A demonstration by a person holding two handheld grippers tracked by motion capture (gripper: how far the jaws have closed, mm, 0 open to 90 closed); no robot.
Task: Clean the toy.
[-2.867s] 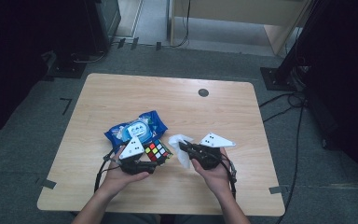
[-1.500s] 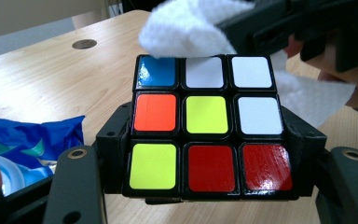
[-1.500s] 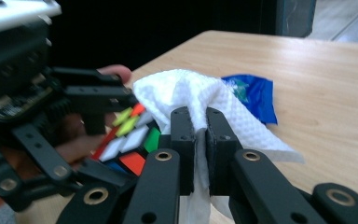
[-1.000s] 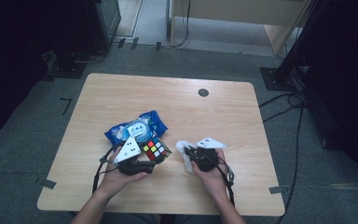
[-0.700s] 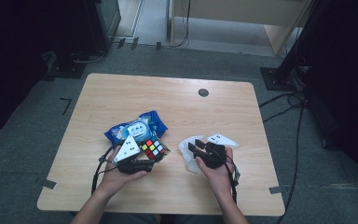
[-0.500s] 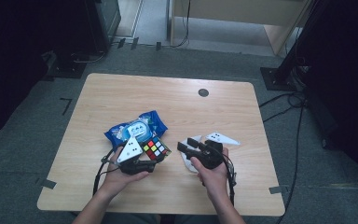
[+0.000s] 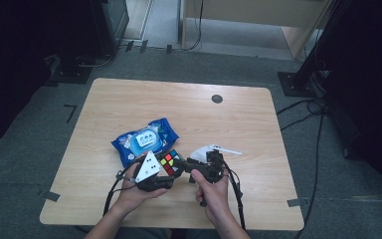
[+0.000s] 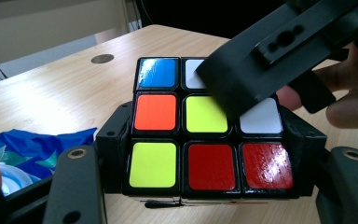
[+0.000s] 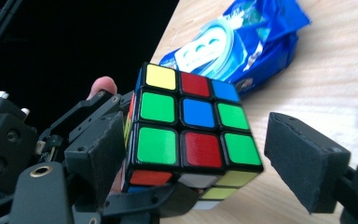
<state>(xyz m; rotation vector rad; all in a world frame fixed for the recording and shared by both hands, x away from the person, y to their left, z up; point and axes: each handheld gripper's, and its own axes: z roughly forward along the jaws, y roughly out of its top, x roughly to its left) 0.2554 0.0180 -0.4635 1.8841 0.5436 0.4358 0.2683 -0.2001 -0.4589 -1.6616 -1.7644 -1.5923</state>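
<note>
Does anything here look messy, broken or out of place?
Mostly no. The puzzle cube is scrambled, and its bottom layer looks turned slightly out of line in the right gripper view. A crumpled white wipe lies loose on the table, beside the blue wipes pack.

Light wooden table (image 7: 129,104) with rounded corners, standing on grey carpet, a round dark cable grommet (image 7: 217,98) near its far edge, a blue wet-wipes pack (image 7: 145,139) lying left of centre, a white wipe (image 7: 203,150) lying just right of centre
</note>
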